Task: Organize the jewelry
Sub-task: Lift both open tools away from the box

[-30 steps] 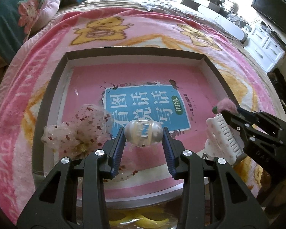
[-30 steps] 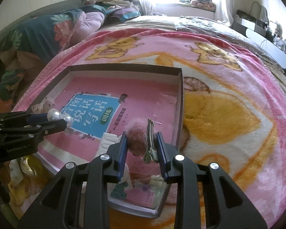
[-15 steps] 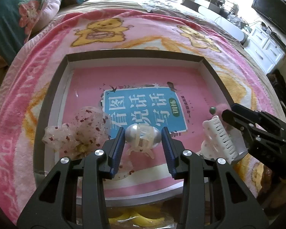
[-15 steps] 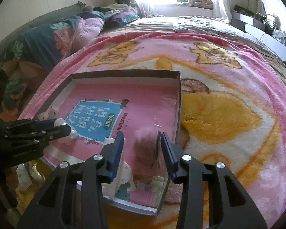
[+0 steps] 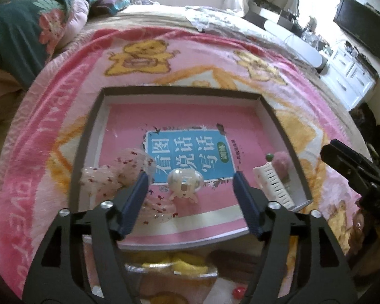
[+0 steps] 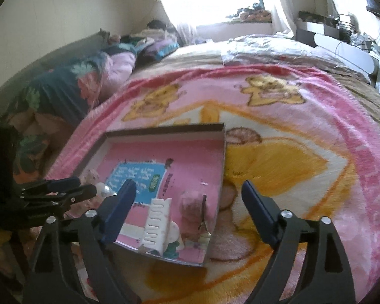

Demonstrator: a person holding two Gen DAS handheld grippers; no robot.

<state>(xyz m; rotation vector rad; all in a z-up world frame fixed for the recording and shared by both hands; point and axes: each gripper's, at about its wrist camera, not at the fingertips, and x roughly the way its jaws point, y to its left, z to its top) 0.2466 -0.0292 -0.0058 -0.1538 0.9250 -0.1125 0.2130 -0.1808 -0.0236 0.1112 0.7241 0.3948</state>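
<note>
Now both my claws stand released over the shallow dark-walled cardboard box (image 5: 87, 136) lined with a pink book cover, which I take as my landmark on the pink bear-print blanket (image 5: 50, 116). My left gripper (image 5: 191, 193) has just been opening, and the clear pearl-like claw hair clip (image 5: 185, 183) sits free on the box floor between its blue pads, touching neither. To the left of it in the box lies the sheer red-speckled fabric bow (image 5: 119, 174). My right gripper (image 6: 187, 204) has likewise just been opening; the fuzzy pink pompom clip with its metal prong (image 6: 193, 206) rests near the box's right wall between the spread fingers, apart from both. Just beside it, toward the box's middle, stands the white comb-toothed claw clip (image 6: 155, 224). I judge each piece was set down inside the box so the accessories stay gathered in one container, spaced apart rather than piled, and both placements look finished.
</note>
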